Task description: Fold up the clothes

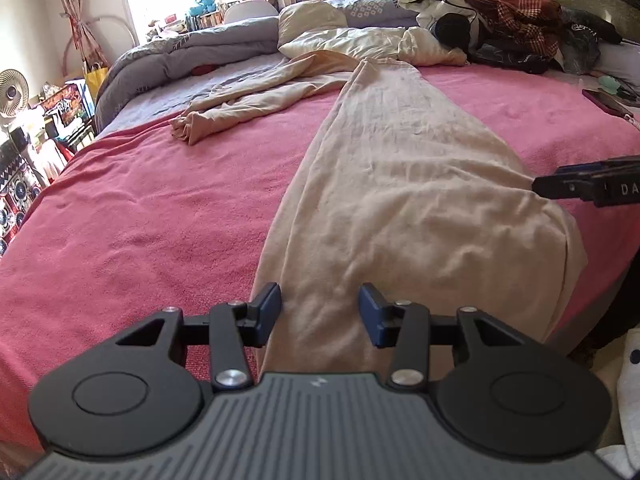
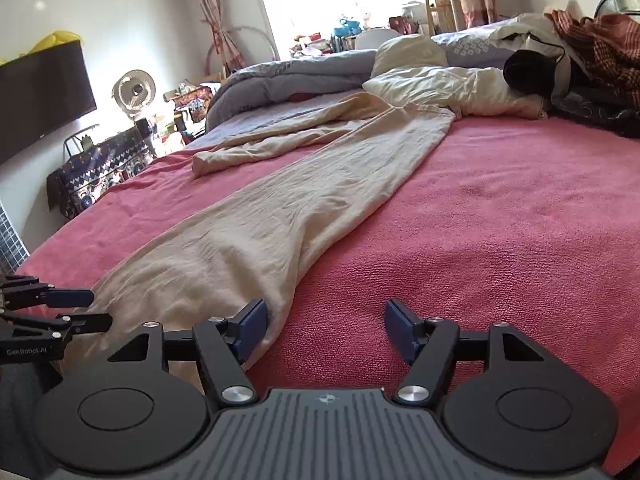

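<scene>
A long, wrinkled beige garment (image 1: 400,184) lies stretched over the pink bed cover (image 1: 140,220), with a second limb (image 1: 248,96) splayed to the far left. In the left wrist view my left gripper (image 1: 320,310) stands open over the garment's near end. The cloth runs under the gap and the pads do not press on it. The right gripper (image 1: 560,184) shows at the right edge, by the cloth's side. In the right wrist view my right gripper (image 2: 326,326) is open wide. Its left finger (image 2: 252,324) sits at the garment's (image 2: 260,232) near corner, and pink cover shows between the fingers. The left gripper (image 2: 86,308) appears at the left.
A cream pillow (image 1: 360,42), a grey quilt (image 1: 192,52) and a heap of clothes (image 1: 508,12) crowd the bed's far end. A dark red phone (image 1: 604,102) lies at the right edge of the bed. A fan (image 2: 134,90), a television (image 2: 40,96) and cluttered furniture line the left wall.
</scene>
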A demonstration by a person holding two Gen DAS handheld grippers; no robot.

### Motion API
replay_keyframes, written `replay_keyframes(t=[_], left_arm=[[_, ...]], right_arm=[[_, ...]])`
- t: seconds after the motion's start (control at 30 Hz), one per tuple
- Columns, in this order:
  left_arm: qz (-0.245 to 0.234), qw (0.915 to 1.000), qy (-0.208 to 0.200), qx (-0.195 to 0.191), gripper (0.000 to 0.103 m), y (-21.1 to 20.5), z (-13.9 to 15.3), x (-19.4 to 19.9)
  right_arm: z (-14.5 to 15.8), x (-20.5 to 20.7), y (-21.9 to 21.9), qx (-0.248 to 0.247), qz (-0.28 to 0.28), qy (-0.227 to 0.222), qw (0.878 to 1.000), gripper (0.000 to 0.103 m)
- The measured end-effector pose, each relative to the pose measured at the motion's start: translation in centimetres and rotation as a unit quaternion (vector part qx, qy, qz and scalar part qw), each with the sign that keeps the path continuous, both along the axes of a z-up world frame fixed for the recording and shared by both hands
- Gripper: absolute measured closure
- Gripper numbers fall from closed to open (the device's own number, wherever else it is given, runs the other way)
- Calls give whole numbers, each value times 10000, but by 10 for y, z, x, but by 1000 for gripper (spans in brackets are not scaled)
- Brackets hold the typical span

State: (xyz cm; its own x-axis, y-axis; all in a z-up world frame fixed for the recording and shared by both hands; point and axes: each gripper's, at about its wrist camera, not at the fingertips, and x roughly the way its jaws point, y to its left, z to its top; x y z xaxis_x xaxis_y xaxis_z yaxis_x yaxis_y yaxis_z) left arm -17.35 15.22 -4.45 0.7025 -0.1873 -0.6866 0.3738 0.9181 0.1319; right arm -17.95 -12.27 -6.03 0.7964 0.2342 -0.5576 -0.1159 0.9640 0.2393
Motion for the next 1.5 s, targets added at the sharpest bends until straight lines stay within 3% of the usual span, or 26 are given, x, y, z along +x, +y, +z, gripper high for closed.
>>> replay_keyframes(t=[0.27,0.37,0.43,0.5,0.87,1.5], left_arm=[[239,9991,239,-243,56,4,1,9],[304,9986,258,-350,75,4,4,9],[371,9983,247,-370,95,3,5,9],[442,9979,241,-411,100,3,7,9],[705,9954,53,-643,103,13,20,4],[946,9944,28,-465,103,13,14,4]], right_arm=[[-3,-2,11,-253,159,-110,9995,23],[-2,-3,12,-214,163,-112,9996,23],[-2,-3,12,-213,165,-116,9996,22],[-2,-3,12,-218,167,-121,9996,22],[-4,-1,12,-220,183,-140,9995,21],[-5,-2,14,-241,229,-165,9993,16]])
